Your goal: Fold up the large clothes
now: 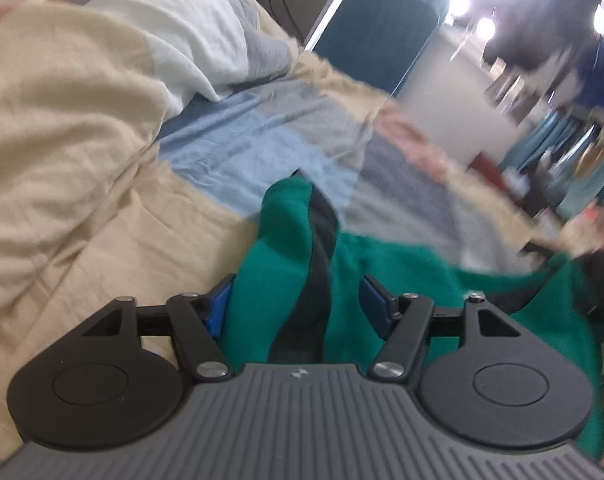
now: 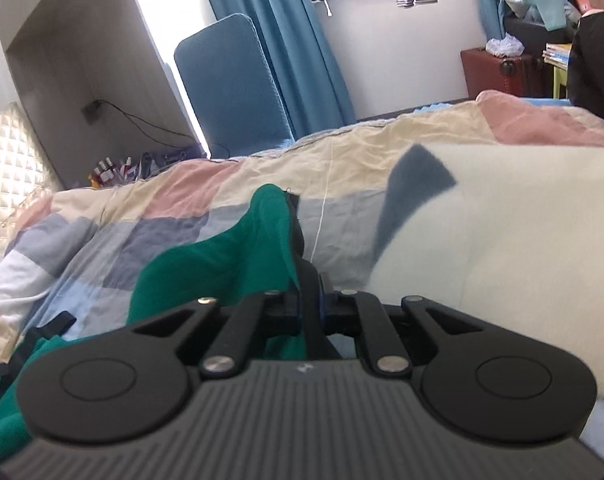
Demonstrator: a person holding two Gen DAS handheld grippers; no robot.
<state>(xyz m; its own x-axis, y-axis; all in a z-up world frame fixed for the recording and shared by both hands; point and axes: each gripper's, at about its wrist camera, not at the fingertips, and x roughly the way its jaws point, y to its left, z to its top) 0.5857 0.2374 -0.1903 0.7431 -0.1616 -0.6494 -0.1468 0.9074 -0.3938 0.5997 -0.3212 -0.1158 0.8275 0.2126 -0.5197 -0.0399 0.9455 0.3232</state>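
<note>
A green garment (image 1: 270,248) with a dark band (image 1: 322,232) lies bunched on the patchwork bedspread (image 1: 262,136). My left gripper (image 1: 296,300) stands open, its blue pads (image 1: 221,302) wide apart with a raised fold of the green cloth and its dark band between them. In the right wrist view the same green garment (image 2: 238,256) rises to a peak. My right gripper (image 2: 314,302) is shut on its dark edge band (image 2: 302,276), the fingers nearly together. The garment's lower part trails off to the left, below the gripper body.
A cream blanket (image 1: 62,128) is heaped at the left of the bed. A white and blue-grey cloth (image 2: 502,240) lies to the right of my right gripper. Beyond the bed stand a blue padded panel (image 2: 230,80), blue curtains (image 2: 294,40) and a red case (image 2: 502,70).
</note>
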